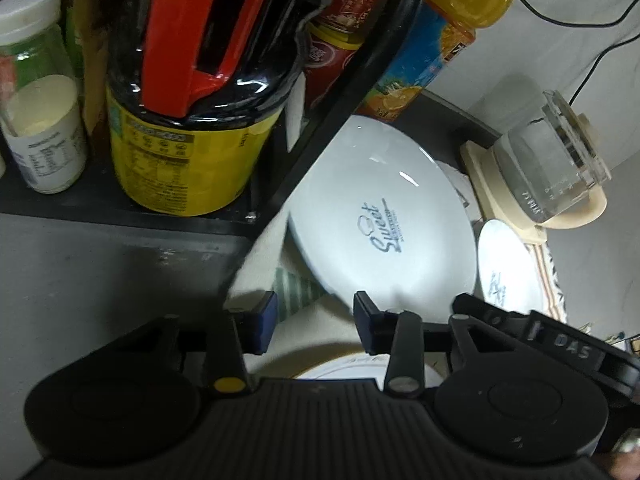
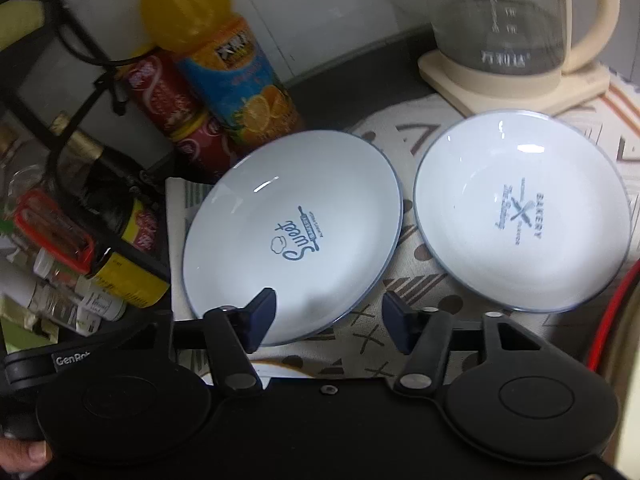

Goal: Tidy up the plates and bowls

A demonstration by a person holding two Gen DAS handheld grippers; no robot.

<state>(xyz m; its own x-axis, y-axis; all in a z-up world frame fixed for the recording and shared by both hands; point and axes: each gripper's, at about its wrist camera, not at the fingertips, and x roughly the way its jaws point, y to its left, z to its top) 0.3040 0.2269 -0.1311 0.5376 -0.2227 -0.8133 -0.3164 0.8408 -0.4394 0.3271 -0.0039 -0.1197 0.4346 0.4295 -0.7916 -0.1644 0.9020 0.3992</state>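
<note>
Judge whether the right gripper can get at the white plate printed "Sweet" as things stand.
Probably yes. The right gripper is open, and the near rim of the white "Sweet" plate lies just ahead of it on the patterned cloth, with nothing in between.

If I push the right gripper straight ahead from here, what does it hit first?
Most likely the near rim of the Sweet plate: the open right gripper points at its lower edge, one finger already overlapping it. Depth is unclear.

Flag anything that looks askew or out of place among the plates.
The Sweet plate sits tilted, its left edge propped on a folded cloth; the Bakery plate lies flat on the patterned mat. Nothing is spilled or broken.
</note>
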